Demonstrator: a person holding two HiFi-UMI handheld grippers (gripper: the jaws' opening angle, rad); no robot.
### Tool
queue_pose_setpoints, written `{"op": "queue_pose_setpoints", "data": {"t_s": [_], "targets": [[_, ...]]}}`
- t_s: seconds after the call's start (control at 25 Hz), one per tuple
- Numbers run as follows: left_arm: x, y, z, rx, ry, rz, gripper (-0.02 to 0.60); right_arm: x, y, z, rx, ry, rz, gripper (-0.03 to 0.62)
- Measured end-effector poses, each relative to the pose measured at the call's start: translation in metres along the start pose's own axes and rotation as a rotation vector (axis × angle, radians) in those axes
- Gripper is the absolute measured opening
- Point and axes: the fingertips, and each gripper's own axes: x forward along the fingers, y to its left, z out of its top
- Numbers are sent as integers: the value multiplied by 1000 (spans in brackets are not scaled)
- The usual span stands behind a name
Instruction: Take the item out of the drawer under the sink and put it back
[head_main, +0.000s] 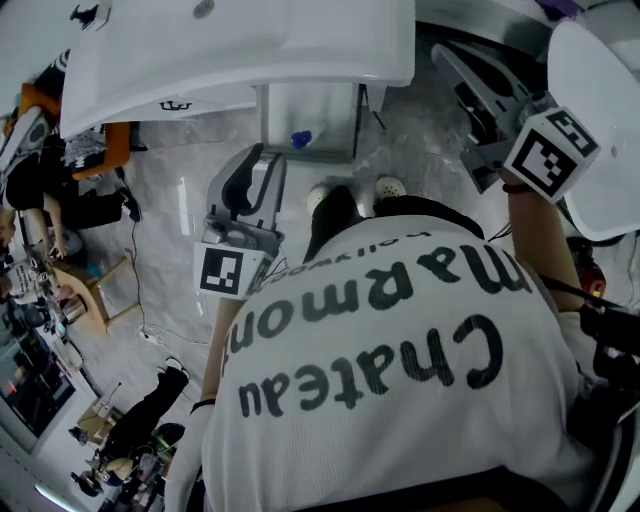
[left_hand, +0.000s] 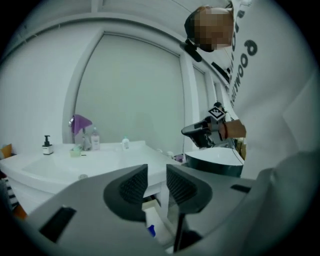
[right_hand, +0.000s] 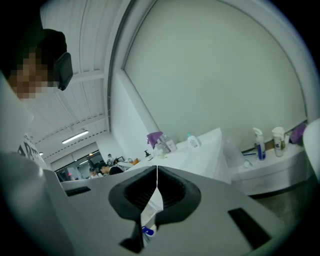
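White sink (head_main: 240, 50) fills the top of the head view. A person in a white printed shirt (head_main: 400, 380) stands before it. The drawer (head_main: 335, 110) under the sink is pulled out. Left gripper (left_hand: 157, 181) points toward the open drawer, jaws a little apart, nothing between them. Right gripper (right_hand: 157, 172) is held off to the right of the sink, jaws closed tip to tip, empty. Blue-capped item (head_main: 302, 138) lies inside the drawer; neither gripper touches it.
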Motion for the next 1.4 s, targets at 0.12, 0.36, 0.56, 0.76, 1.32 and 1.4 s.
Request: {"op": "queue_pose_setpoints", "data": {"t_s": [0.12,0.36,0.56,0.76,1.32,1.4], "targets": [[14,1,-14,18,32,-105,122,-16,-9,3,52,-58,-90,12],[29,19,-56,102,126,-378,211,-19,7,-27,159,-160,-280,12],[32,17,-120,263,195,-596,218,-26,27,-90,201,-183,-444,12],[48,33,-189,375,253,-690,218,-37,46,-166,318,-173,-577,12],[82,7,-266,532,281,-901,218,-63,75,-239,508,-165,-681,12],[84,3,-269,533,268,-911,216,-64,74,-245,517,-159,-691,12]]}}
